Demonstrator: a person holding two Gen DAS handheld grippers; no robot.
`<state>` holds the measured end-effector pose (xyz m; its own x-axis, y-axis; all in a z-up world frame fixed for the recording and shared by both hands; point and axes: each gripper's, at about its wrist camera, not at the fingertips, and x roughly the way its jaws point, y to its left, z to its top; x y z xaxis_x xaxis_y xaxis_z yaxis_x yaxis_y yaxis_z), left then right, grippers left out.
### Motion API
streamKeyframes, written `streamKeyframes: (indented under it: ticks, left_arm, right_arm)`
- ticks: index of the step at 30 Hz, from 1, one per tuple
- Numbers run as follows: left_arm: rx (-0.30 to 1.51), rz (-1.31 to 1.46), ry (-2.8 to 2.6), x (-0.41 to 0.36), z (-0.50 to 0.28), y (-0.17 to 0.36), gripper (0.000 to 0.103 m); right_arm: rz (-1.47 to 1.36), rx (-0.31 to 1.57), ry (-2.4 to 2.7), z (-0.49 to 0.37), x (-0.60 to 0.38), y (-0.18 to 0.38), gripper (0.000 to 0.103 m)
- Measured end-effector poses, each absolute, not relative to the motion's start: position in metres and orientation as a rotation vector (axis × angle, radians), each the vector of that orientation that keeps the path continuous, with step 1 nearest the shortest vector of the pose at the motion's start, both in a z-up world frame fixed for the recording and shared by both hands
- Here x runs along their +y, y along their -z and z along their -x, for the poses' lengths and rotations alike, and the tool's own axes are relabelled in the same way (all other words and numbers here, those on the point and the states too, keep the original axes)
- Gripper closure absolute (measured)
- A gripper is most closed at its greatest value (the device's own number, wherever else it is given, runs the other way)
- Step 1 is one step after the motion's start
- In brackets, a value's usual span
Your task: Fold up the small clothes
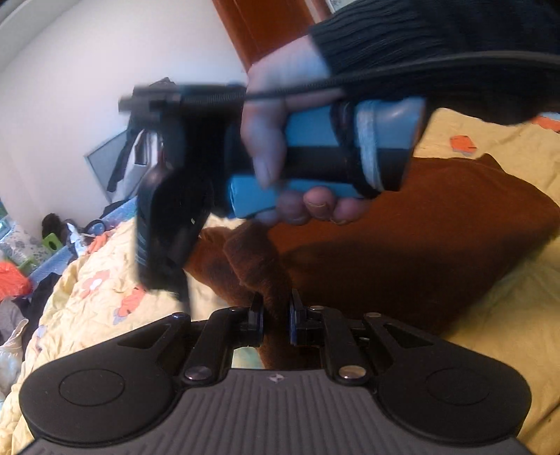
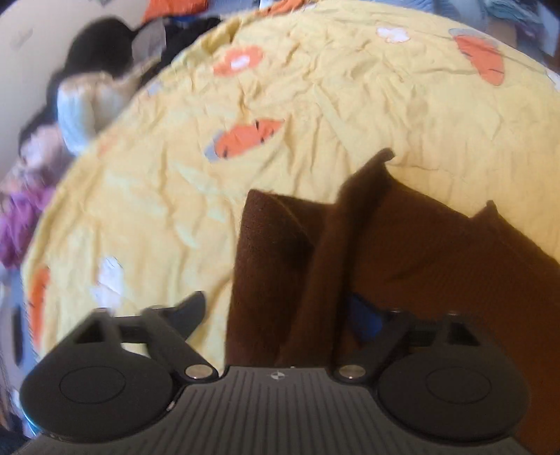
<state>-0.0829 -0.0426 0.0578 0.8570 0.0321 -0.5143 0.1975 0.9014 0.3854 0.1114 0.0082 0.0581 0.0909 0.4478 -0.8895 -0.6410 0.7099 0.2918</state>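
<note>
A brown knitted garment (image 1: 402,238) lies on a yellow bedspread (image 1: 507,315) with orange flower prints. Low in the left wrist view, my left gripper (image 1: 274,322) is shut on a bunched fold of that garment. A hand in a dark sleeve (image 1: 437,38) holds my right gripper (image 1: 164,273) above the garment's far left edge, pointing down, blurred. In the right wrist view a raised fold of the brown garment (image 2: 315,252) stands between the jaws of my right gripper (image 2: 280,311). The left finger (image 2: 190,309) is clear of the cloth, and the right one is partly hidden behind it.
Loose clothes (image 2: 80,105) and a purple cloth (image 2: 21,224) are heaped past the bed's left edge. An orange bundle (image 1: 10,280) and a green box (image 1: 52,241) sit beside the bed. A white wall and a wooden door (image 1: 266,28) stand behind.
</note>
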Motion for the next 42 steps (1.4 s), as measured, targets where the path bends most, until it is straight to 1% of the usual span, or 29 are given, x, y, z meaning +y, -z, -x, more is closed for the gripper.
streamKeyframes:
  ticks: [2, 4, 7, 11, 14, 16, 17, 18, 19, 20, 21, 22, 23, 24, 25, 26, 27, 29, 32, 34, 35, 36, 37, 38, 40, 42]
  left_arm:
    - [0.54, -0.465, 0.1, -0.045, 0.08, -0.057, 0.092]
    - [0.532, -0.482, 0.121, -0.05, 0.079, -0.06, 0.092]
    - [0.487, -0.488, 0.186, -0.07, 0.076, -0.071, 0.091]
    - [0.406, -0.493, 0.338, -0.125, 0.076, -0.087, 0.091]
    - [0.389, -0.523, 0.466, -0.168, 0.082, -0.076, 0.092]
    - [0.481, -0.543, 0.585, -0.189, 0.077, -0.052, 0.091]
    - [0.528, -0.56, 0.632, -0.195, 0.078, -0.043, 0.09]
    - [0.542, -0.573, 0.646, -0.198, 0.083, -0.037, 0.09]
    - [0.509, -0.584, 0.64, -0.196, 0.091, -0.037, 0.09]
    - [0.471, -0.582, 0.638, -0.188, 0.096, -0.04, 0.087]
    - [0.445, -0.565, 0.64, -0.178, 0.1, -0.046, 0.082]
    - [0.429, -0.534, 0.641, -0.163, 0.1, -0.05, 0.078]
    - [0.414, -0.5, 0.631, -0.153, 0.105, -0.055, 0.067]
    - [0.398, -0.469, 0.603, -0.14, 0.105, -0.061, 0.05]
    - [0.373, -0.432, 0.556, -0.128, 0.101, -0.07, 0.039]
    - [0.344, -0.402, 0.511, -0.115, 0.1, -0.075, 0.02]
    - [0.314, -0.376, 0.464, -0.103, 0.099, -0.079, 0.013]
    - [0.311, -0.337, 0.384, -0.086, 0.1, -0.085, 0.013]
    - [0.403, -0.254, 0.337, -0.06, 0.082, -0.083, 0.013]
    - [0.489, -0.168, 0.354, -0.047, 0.064, -0.08, 0.013]
    - [0.533, -0.117, 0.371, -0.042, 0.055, -0.079, 0.013]
    - [0.58, -0.059, 0.38, -0.037, 0.047, -0.077, 0.013]
    - [0.629, 0.009, 0.392, -0.032, 0.037, -0.074, 0.013]
    - [0.67, 0.088, 0.407, -0.025, 0.029, -0.071, 0.013]
    - [0.749, 0.292, 0.428, -0.008, 0.013, -0.059, 0.013]
    - [0.844, 0.501, 0.463, 0.006, 0.007, -0.04, 0.013]
  right_arm:
    - [0.188, 1.206, -0.809, -0.113, -0.006, -0.055, 0.076]
    - [0.115, 1.181, -0.824, -0.119, -0.033, -0.061, 0.076]
    - [0.028, 1.091, -0.837, -0.118, -0.088, -0.084, 0.077]
    - [-0.092, 0.991, -0.779, -0.106, -0.189, -0.113, 0.076]
    - [-0.219, 0.983, -0.667, -0.097, -0.271, -0.101, 0.076]
    - [-0.316, 1.034, -0.574, -0.097, -0.314, -0.072, 0.068]
    - [-0.362, 1.061, -0.519, -0.096, -0.33, -0.056, 0.051]
    - [-0.416, 1.039, -0.517, -0.093, -0.343, -0.045, 0.046]
    - [-0.488, 0.997, -0.541, -0.088, -0.354, -0.041, 0.045]
    - [-0.556, 0.973, -0.548, -0.085, -0.363, -0.04, 0.037]
    - [-0.601, 0.944, -0.556, -0.083, -0.369, -0.041, 0.034]
    - [-0.614, 0.919, -0.569, -0.082, -0.369, -0.042, 0.034]
    - [-0.61, 0.908, -0.581, -0.083, -0.367, -0.042, 0.034]
    - [-0.595, 0.917, -0.583, -0.086, -0.364, -0.04, 0.037]
    - [-0.566, 0.936, -0.573, -0.09, -0.356, -0.037, 0.042]
    - [-0.521, 0.957, -0.555, -0.093, -0.35, -0.033, 0.064]
    - [-0.475, 0.962, -0.539, -0.094, -0.345, -0.031, 0.08]
    - [-0.442, 0.935, -0.558, -0.094, -0.347, -0.034, 0.081]
    - [-0.398, 0.929, -0.527, -0.093, -0.356, -0.035, 0.081]
    - [-0.467, 0.942, -0.534, -0.091, -0.365, -0.026, 0.074]
    - [-0.513, 0.933, -0.532, -0.087, -0.37, -0.027, 0.063]
    - [-0.541, 0.913, -0.517, -0.079, -0.376, -0.034, 0.047]
    - [-0.553, 0.876, -0.491, -0.069, -0.381, -0.041, 0.039]
    - [-0.558, 0.84, -0.473, -0.059, -0.385, -0.048, 0.036]
    - [-0.597, 0.816, -0.506, -0.042, -0.39, -0.056, 0.038]
    - [-0.572, 0.852, -0.533, -0.03, -0.381, -0.055, 0.038]
